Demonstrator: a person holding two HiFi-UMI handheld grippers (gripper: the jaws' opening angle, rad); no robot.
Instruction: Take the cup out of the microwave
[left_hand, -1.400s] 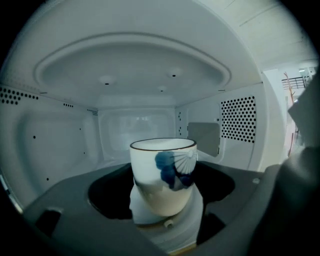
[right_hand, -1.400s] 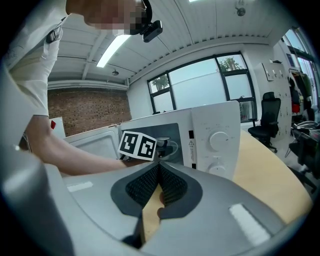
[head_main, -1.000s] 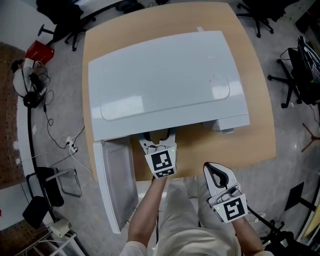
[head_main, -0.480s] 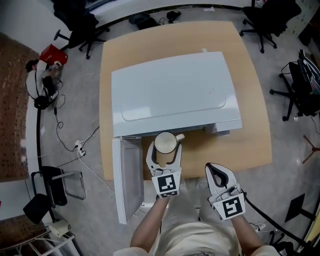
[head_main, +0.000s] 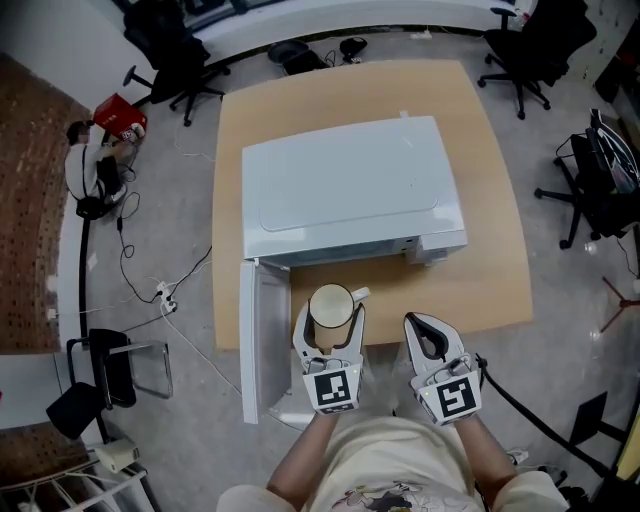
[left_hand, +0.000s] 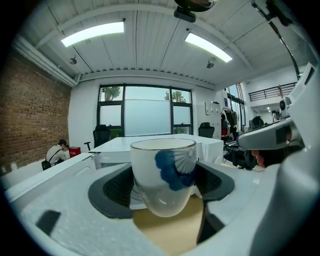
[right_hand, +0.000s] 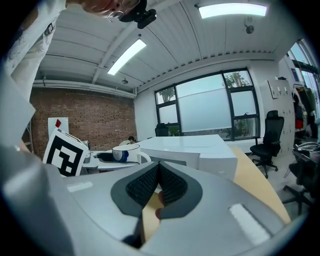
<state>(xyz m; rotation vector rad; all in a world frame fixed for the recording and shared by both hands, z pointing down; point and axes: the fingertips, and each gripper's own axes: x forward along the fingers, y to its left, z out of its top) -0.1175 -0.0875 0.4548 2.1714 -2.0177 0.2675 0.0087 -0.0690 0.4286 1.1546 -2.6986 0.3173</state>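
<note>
A white cup (head_main: 331, 306) with a blue pattern and a side handle is held upright between the jaws of my left gripper (head_main: 329, 322), clear of the white microwave (head_main: 350, 190) and above the table's front edge. In the left gripper view the cup (left_hand: 164, 172) fills the middle, pinched between the dark pads (left_hand: 116, 187). The microwave door (head_main: 264, 340) hangs open at the left. My right gripper (head_main: 426, 336) sits to the right of the cup, its jaws pressed together with nothing between them (right_hand: 159, 186). The cup (right_hand: 125, 152) also shows at the left of the right gripper view.
The microwave stands on a light wooden table (head_main: 495, 250). Office chairs (head_main: 530, 40) ring the far side and right. Cables and a red object (head_main: 118, 118) lie on the floor at left. A small black chair (head_main: 100, 375) stands near the open door.
My left gripper has drawn back out of the microwave towards me with the cup in its jaws. The right gripper has stayed near the table's front edge.
</note>
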